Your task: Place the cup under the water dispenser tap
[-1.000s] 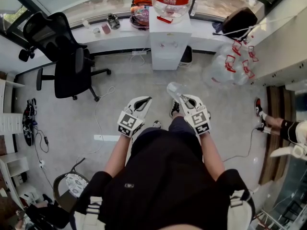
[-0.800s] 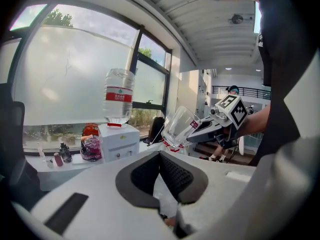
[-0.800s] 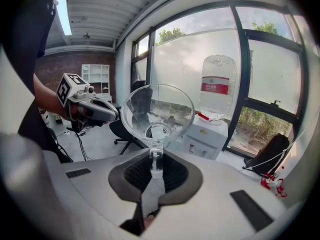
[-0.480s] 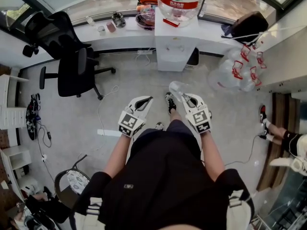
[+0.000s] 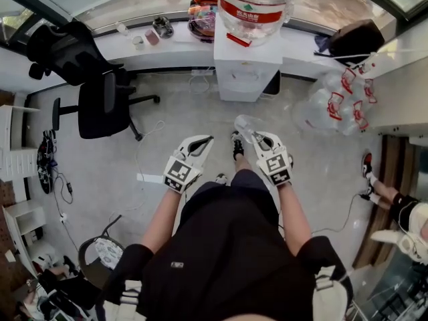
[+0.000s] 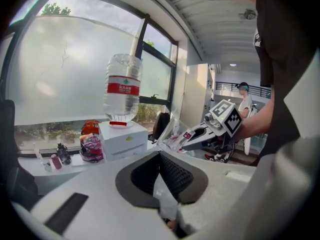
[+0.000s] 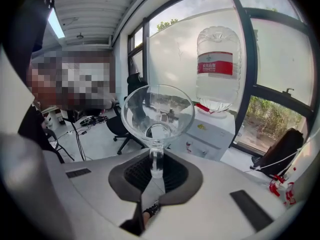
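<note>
Grey floor (image 5: 167, 112) spreads out below you, with the water dispenser (image 5: 247, 72) at the far side against the window ledge (image 5: 167, 42), its big bottle (image 5: 257, 9) standing upside down on top. An office chair (image 5: 100, 99) sits off to the far left, and a cluster of empty bottles (image 5: 341, 95) lies to the far right.

Now to your right gripper (image 5: 257, 138): it's clenched on the clear cup (image 5: 244, 124). The right gripper view shows the jaws pinching the cup's lower edge right at their tips. The cup's open mouth faces back toward that camera, and the bowl rises just above the jaws. From your head view, the cup juts out past the tips, to the far left of the gripper, tilted over rather than upright. It hangs in the air over the floor, on the near side of the dispenser and well apart from it.

Your left gripper (image 5: 200, 142) is level with the right one and near it, out in front of your waist. Its jaws are drawn together at the tips with nothing between them. The cup is off to its right, not touching it.
</note>
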The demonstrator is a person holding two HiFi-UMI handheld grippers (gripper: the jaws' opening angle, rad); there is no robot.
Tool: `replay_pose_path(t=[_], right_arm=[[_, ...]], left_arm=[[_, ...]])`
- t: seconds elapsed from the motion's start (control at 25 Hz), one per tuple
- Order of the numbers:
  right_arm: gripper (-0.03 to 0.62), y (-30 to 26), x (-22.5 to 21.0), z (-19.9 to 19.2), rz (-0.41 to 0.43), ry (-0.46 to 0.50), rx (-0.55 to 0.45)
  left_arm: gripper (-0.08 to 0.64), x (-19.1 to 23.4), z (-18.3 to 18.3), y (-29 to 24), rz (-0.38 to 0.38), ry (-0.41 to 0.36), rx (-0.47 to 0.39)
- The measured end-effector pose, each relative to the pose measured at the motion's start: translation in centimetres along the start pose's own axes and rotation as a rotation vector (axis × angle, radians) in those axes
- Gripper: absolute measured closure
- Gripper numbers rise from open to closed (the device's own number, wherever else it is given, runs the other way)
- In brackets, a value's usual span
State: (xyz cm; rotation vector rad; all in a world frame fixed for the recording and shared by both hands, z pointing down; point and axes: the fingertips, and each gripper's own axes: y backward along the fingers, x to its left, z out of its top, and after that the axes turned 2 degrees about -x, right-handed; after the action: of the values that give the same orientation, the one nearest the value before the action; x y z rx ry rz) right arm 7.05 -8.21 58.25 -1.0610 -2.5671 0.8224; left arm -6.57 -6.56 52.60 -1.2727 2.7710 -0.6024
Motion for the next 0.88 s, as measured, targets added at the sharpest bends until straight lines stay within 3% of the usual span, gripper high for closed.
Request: replay_pose_path(t=[0.28,0.88], right_arm=[[0.583,-4.1,-3.3,-1.6,0.035,0.018,0.062],[0.583,-13.0,-7.5,-7.8,0.077,0.057,0.227]], left_arm=[[0.56,1.9,0.3,-3.6,-0.01,0.02,0.018],[0.56,4.5,-2.8,-7.5,-0.014,0.088,0.065]])
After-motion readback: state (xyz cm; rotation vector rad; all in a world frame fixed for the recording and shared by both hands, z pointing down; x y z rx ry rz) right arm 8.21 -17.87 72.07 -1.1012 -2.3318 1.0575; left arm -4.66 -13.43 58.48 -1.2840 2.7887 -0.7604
